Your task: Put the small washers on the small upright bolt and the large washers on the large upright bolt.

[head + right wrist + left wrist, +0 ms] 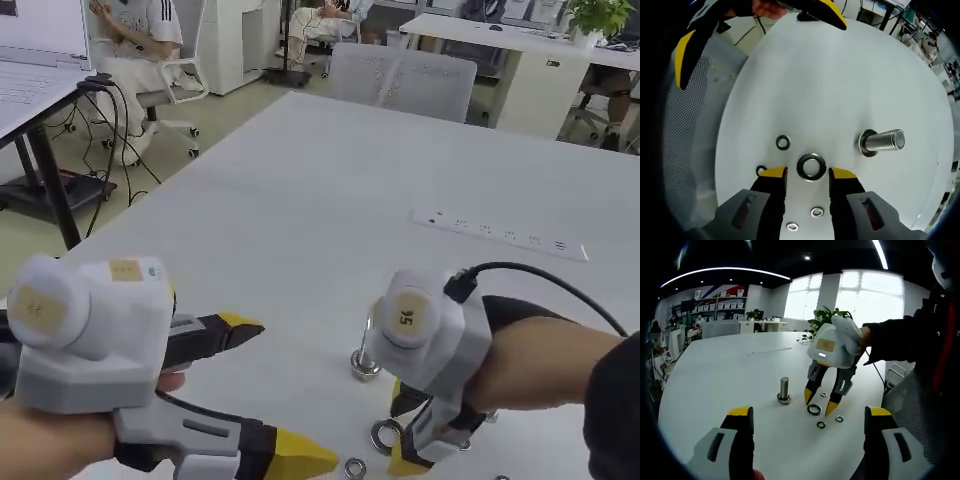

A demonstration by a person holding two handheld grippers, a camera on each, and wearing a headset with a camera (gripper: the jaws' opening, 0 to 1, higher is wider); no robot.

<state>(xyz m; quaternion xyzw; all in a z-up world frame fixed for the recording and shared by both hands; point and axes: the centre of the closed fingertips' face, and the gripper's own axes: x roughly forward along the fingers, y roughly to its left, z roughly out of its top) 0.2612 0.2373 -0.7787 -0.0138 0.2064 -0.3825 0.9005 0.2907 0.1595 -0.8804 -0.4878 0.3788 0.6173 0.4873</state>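
The large washer [811, 166] lies flat on the tabletop [330, 200]. The right gripper [808, 173] straddles it, one of its fingers [774, 174] at the washer's nine o'clock and the other at its three. They are parted just wider than the ring and grip nothing. I read that as the set-up for a pinch across the rim.

In the right gripper view the bolt [882, 141] stands upright at about two o'clock from the washer, near but apart. There is a collar at its base; I cannot tell whether that is a washer or the bolt's own head. Its bare shank is probably where this washer belongs.

Small washers [783, 142] lie at eleven, nine, six and seven o'clock of the large one, none touching it. The one at six sits between the fingers, so closing should not catch it.

The right gripper points steeply down, its tips at or just above the tabletop. The left gripper [285, 393] is held low on the nine o'clock side of the head view, roughly level and aimed across at the work. Its fingers are spread wide and empty, apparently parked clear.
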